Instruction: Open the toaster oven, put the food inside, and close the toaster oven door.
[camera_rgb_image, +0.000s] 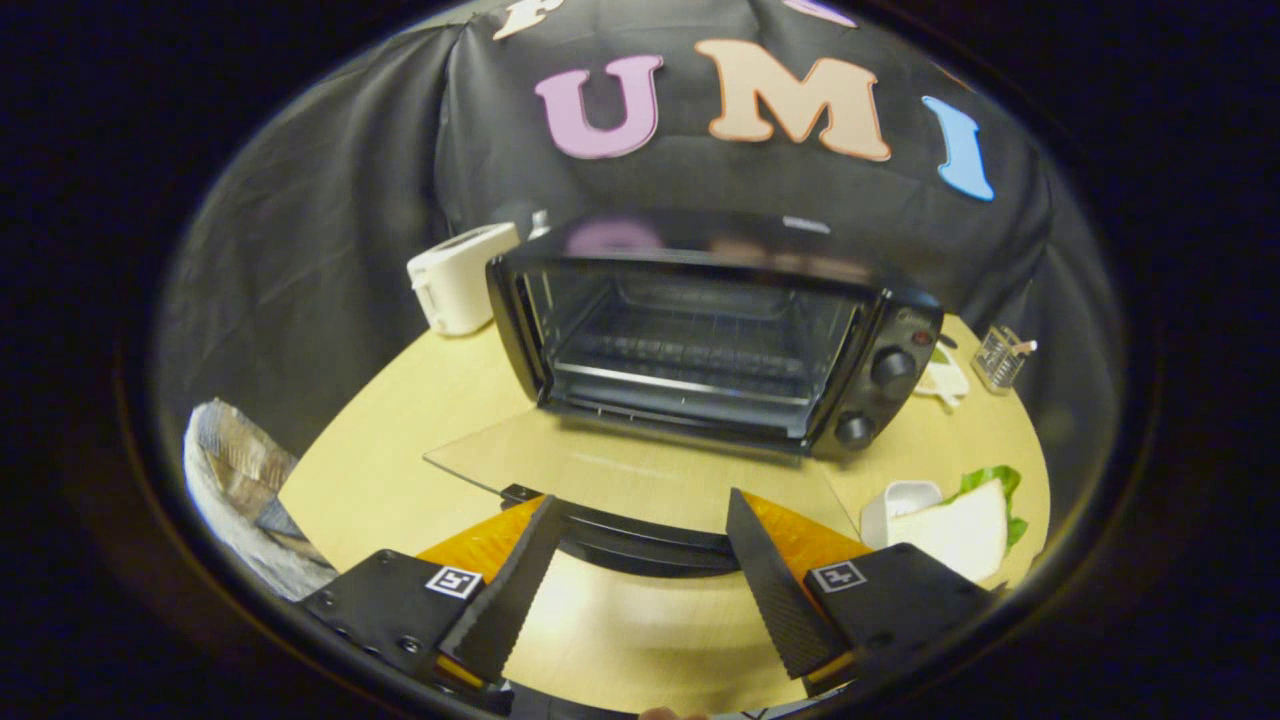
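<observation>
Toaster oven door is seen dropped open; sandwich, apparently the food, is left on the table at near right; gripper fingers are spread, empty.

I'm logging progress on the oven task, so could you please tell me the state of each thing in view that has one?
Toaster oven: cavity exposed, nothing on its rack.
Oven door: fully open, lying flat toward the claw, handle just ahead of the fingers.
Claw: open, fingers spread, holding nothing.
Sandwich: outside the oven, resting on the table to the right of the door.
White toaster: upright on the table, left of the oven.
</observation>
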